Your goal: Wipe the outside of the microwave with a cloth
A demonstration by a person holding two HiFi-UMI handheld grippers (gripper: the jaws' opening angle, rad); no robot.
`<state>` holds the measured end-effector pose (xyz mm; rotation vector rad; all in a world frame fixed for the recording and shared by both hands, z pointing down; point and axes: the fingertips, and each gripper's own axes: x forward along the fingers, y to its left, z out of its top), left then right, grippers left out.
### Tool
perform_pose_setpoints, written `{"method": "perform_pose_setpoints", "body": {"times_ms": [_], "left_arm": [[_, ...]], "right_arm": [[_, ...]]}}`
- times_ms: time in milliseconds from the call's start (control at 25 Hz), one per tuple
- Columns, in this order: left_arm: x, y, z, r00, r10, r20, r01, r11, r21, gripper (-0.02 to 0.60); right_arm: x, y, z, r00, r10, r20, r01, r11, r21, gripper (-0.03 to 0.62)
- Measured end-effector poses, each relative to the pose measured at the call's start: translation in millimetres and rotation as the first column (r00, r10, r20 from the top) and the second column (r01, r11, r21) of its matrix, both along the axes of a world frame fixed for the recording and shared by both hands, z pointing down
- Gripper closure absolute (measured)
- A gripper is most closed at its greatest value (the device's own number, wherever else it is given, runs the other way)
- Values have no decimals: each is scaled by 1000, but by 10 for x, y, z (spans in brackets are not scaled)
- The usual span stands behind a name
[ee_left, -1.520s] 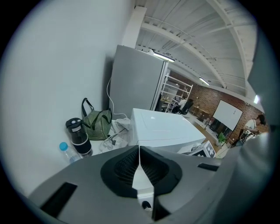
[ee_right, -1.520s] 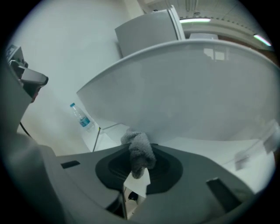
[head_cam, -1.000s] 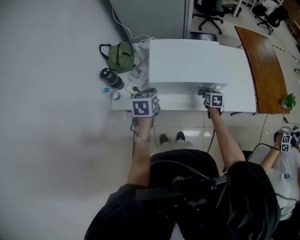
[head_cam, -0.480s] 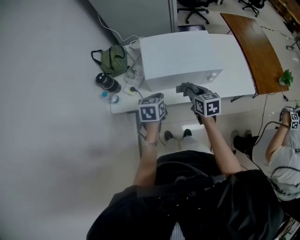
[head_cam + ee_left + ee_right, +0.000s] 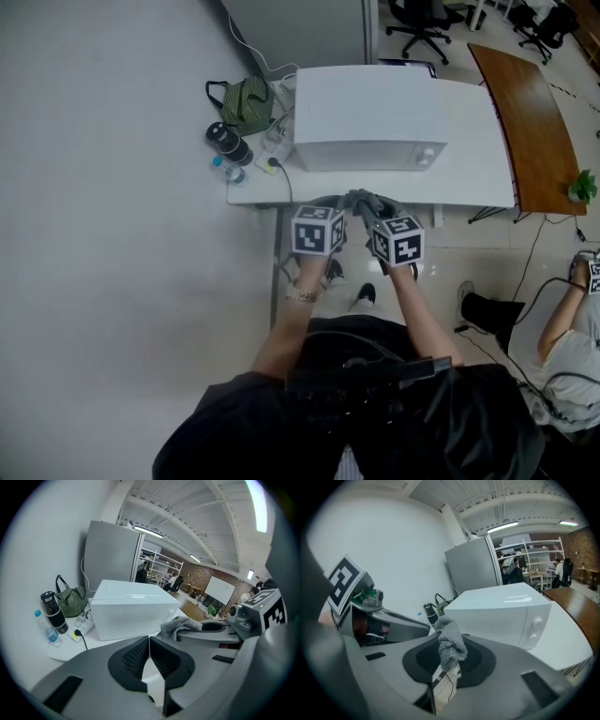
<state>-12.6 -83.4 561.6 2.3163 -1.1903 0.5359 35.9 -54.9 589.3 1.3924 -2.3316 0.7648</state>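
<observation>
The white microwave [image 5: 366, 117] stands on a white table [image 5: 478, 178], its door and two knobs facing me. Both grippers hang close together just off the table's front edge, clear of the microwave. My right gripper [image 5: 372, 208] is shut on a grey fluffy cloth [image 5: 360, 200], which droops from its jaws [image 5: 449, 644]. My left gripper [image 5: 328, 204] is shut with nothing between its pads [image 5: 149, 645]. In the left gripper view the cloth [image 5: 180, 625] and the right gripper show at the right, in front of the microwave [image 5: 131, 609]. The right gripper view has the microwave [image 5: 506, 613] beyond the cloth.
Left of the microwave lie a green striped bag [image 5: 246, 101], a dark flask [image 5: 230, 143], a small water bottle [image 5: 232, 173] and a power strip [image 5: 272, 161] with cables. A grey cabinet [image 5: 300, 23] stands behind. A brown table [image 5: 530, 122] is at the right, another person [image 5: 572, 347] below it.
Both grippers have drawn back from the microwave's front, over the table edge toward my body, and come together. The cloth stays in the right gripper.
</observation>
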Motion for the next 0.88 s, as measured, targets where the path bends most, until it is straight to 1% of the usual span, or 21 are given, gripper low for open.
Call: {"method": "perform_pose_setpoints", "body": {"times_ms": [120,200,320,520,640,760,880], "left_arm": [[6,163,25,1000,-29,4,29,999,-13,574],[51,208,7,1000,-27,9,27,1000,-9,574],[113,196,-43,1000,-14,25,14,1000,8,574],[134,138,-242,1000,3,19,-4,999,45,574],[106,124,-296,999,11,30,-13,998,63,574],[45,76,-346,1000,-6,15,5,998,68,574],[-18,21,-414,1000,-23,10,22,996,86,574]], "right_arm": [[-93,179,22,998,-45,38,46,999,-14,534],[-85,227,-43,997,-56,49,56,998,-1,534],[-11,224,-118,998,-52,22,52,999,15,534],[78,120,-277,999,-33,-21,33,999,33,534],[18,100,-322,999,-42,-14,42,998,42,534],[-109,155,-387,998,-70,5,70,996,55,534],[-213,171,-431,996,-92,3,92,993,71,534]]}}
